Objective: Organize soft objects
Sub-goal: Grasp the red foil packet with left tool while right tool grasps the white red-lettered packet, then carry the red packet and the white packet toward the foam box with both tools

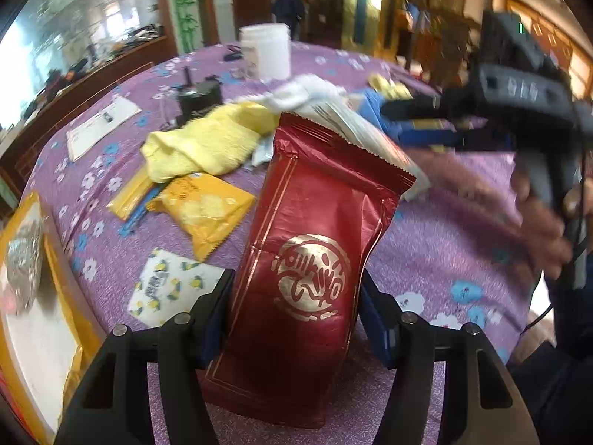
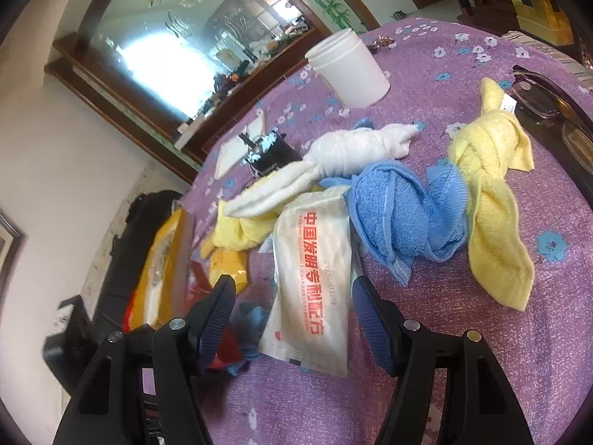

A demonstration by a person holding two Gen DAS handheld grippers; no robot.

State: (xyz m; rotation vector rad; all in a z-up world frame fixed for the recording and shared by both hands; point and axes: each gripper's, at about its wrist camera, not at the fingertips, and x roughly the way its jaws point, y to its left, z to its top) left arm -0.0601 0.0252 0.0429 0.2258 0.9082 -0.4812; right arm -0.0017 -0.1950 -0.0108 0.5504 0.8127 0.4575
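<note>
Bright daylight glares off the mirror (image 2: pixel 163 55); fisheye edges bend and darken, motion blur throughout.

White plastic jar (image 2: pixel 348 68) upright on purple flowered cloth (image 2: pixel 463 352) covering the desk. Small black container (image 2: pixel 272 155) near it, with white paper card (image 1: pixel 102 126) lying flat beyond. Spectacles (image 2: pixel 552 111) resting on a dark tray at the cloth's far right edge. Large framed mirror (image 2: pixel 192 40) against the wall, bamboo painted beside its frame.

Purple floral table (image 2: pixel 463 333), towels (image 2: pixel 400 215), packets (image 2: pixel 315 278)
</note>
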